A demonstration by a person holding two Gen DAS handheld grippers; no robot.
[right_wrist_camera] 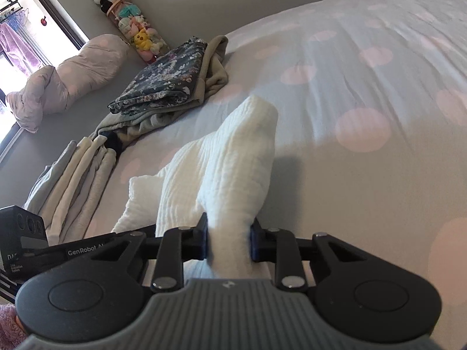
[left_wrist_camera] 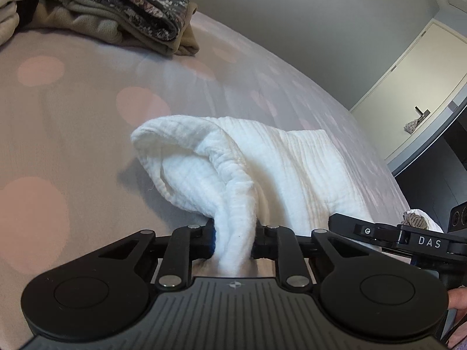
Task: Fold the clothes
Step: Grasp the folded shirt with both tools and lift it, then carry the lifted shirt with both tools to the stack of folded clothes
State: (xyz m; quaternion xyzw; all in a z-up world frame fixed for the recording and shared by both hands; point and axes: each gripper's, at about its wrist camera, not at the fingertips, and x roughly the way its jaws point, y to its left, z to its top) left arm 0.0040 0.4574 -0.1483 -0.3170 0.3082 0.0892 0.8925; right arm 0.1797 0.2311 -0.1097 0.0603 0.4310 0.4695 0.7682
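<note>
A white crinkled cotton garment lies partly folded on the bed and is lifted at its near edge. My left gripper is shut on one bunched corner of it. My right gripper is shut on another bunched corner of the same white garment, which rises in a ridge ahead of the fingers. The right gripper's body shows at the right of the left wrist view, close beside the left one. The left gripper's body shows at the left of the right wrist view.
The bed has a grey sheet with pink dots. A folded stack with a dark floral garment on beige clothes lies further up the bed. Pale folded cloths lie left. A pillow and a toy tube are by the wall.
</note>
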